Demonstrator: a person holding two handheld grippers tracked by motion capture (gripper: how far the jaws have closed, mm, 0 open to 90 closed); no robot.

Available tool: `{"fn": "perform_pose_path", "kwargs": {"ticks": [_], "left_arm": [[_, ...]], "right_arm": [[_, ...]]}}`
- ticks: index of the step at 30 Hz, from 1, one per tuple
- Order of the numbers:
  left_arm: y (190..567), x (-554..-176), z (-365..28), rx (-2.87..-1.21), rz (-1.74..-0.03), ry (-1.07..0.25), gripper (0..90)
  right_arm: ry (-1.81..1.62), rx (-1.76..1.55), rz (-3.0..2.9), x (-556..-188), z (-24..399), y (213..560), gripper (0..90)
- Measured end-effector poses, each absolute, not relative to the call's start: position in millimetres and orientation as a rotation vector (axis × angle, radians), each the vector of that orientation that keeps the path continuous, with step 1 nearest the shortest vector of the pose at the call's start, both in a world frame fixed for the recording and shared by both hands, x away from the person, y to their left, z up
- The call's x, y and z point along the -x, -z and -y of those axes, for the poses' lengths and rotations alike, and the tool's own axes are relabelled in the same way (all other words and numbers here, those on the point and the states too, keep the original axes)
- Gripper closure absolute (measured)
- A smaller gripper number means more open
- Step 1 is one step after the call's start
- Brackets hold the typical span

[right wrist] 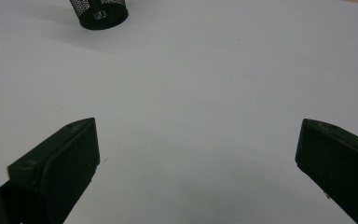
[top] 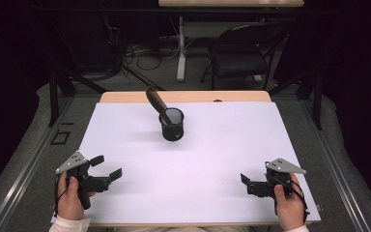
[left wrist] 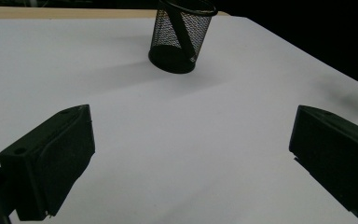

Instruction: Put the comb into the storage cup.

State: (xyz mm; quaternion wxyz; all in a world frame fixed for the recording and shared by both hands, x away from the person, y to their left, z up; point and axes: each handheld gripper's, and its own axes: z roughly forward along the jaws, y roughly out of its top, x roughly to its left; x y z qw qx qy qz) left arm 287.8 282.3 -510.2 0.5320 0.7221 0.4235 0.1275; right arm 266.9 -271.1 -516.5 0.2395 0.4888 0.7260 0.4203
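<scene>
A wide white-topped desk (top: 125, 145) carries a black wire-mesh pen cup (top: 172, 124) toward its far middle, upright, with a dark brown stick-like handle (top: 156, 103) leaning out over the rim, likely propped so it can be reached from above. At the near edge, well apart from the cup, the left hand-held gripper (top: 107, 166) and right hand-held gripper (top: 245, 181) rest with jaws spread wide and empty, apparently poised for a reach.

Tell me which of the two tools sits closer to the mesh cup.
The left tool: its open jaws lie nearer the mesh cup than the right tool, which rests farther off.
</scene>
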Motion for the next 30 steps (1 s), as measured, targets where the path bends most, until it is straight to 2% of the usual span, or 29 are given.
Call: {"fn": "perform_pose_path", "kwargs": {"ticks": [30], "left_arm": [[533, -287, -279, -1.760, -0.973, -0.314, 0.4]], "right_arm": [[-1.147, -1.373, -1.969, -266, 275, 540, 0.0]]}}
